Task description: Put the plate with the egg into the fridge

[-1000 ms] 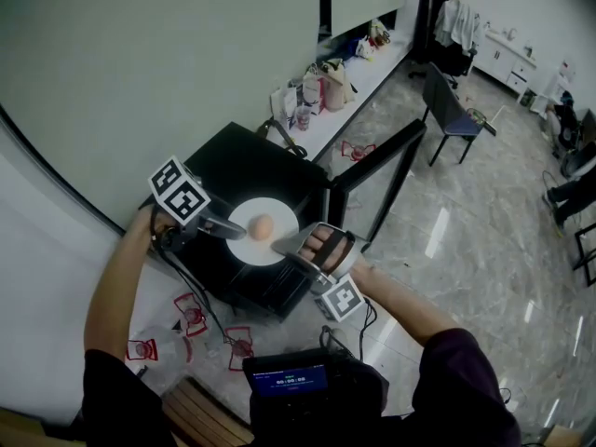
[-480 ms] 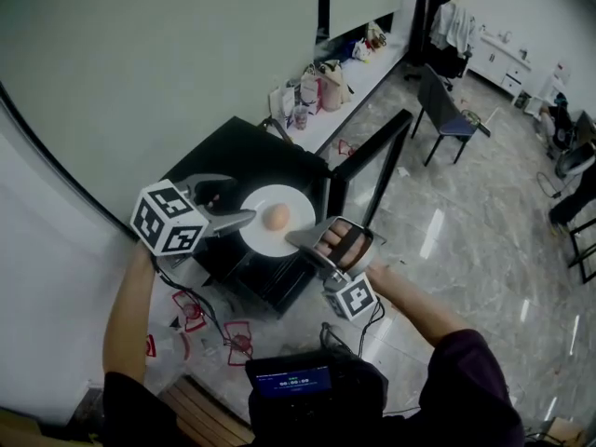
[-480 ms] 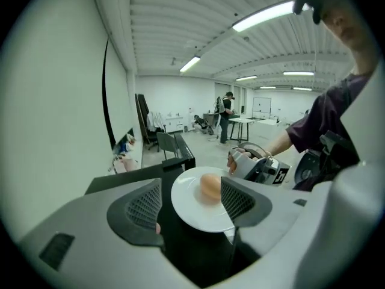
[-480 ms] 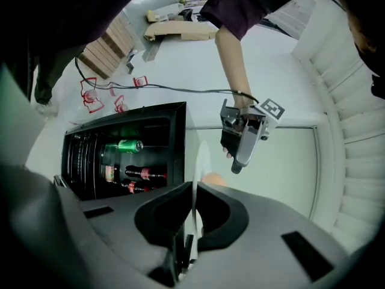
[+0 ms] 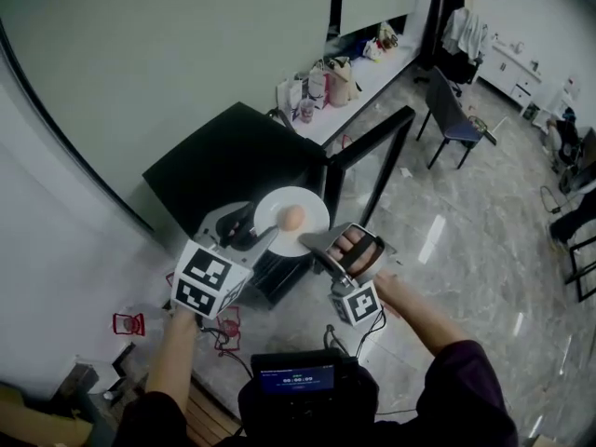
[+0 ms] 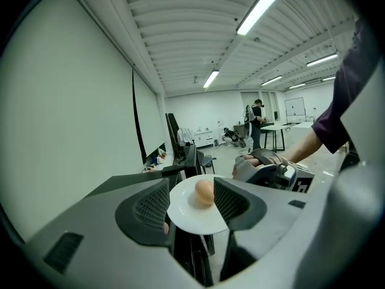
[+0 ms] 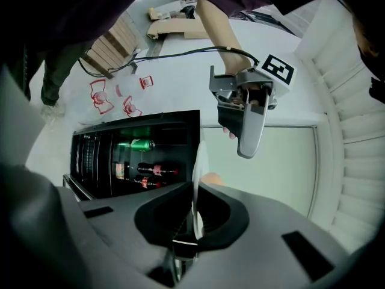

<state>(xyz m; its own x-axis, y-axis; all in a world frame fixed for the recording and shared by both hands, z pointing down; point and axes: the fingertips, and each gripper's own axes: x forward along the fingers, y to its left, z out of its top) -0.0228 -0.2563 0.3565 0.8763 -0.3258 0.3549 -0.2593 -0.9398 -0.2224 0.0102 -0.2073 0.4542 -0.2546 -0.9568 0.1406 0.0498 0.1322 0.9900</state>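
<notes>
A white plate (image 5: 279,214) with a brown egg (image 5: 292,217) on it hangs level in the air over the front edge of the black fridge (image 5: 223,161), beside its open door (image 5: 368,147). My right gripper (image 5: 315,240) is shut on the plate's near right rim. In the right gripper view the plate (image 7: 197,173) stands edge-on between the jaws, with the egg (image 7: 212,178) behind it. My left gripper (image 5: 250,233) is at the plate's near left rim, its jaws closing. The plate (image 6: 195,212) lies between them, but the pads do not press on it.
Cans and bottles (image 7: 141,155) stand on the shelves inside the fridge. A dark chair (image 5: 456,110) stands on the shiny floor at the right. Bags sit on a white ledge (image 5: 326,82) behind the fridge. Red items (image 5: 128,324) lie on the floor at the left.
The plate has come off the fridge top toward the front and right. My left gripper swung from the plate's left side to its near left, and its jaws narrowed.
</notes>
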